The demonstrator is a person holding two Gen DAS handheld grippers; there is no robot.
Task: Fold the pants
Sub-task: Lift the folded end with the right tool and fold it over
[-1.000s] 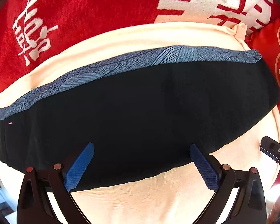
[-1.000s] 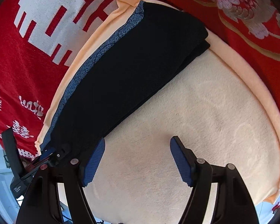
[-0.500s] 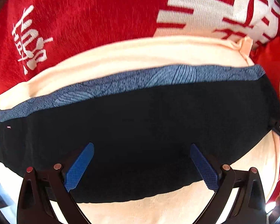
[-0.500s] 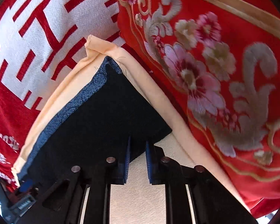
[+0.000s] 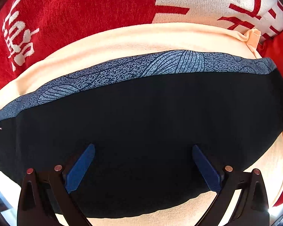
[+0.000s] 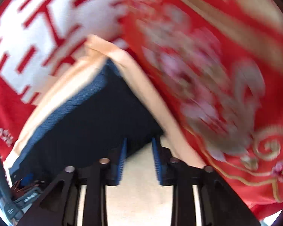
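Pants (image 5: 141,131) folded long on the cream cloth (image 5: 141,37), near its far edge. Right tool (image 6: 138,156), pinched half a second ago, now parting at the pants' end corner. Left tool (image 5: 141,162) spread wide above. Probably releasing.

The pants (image 5: 141,122) lie across the middle of the frame on the cushion (image 5: 134,43), with the blanket (image 5: 75,9) behind it along the upper frame.
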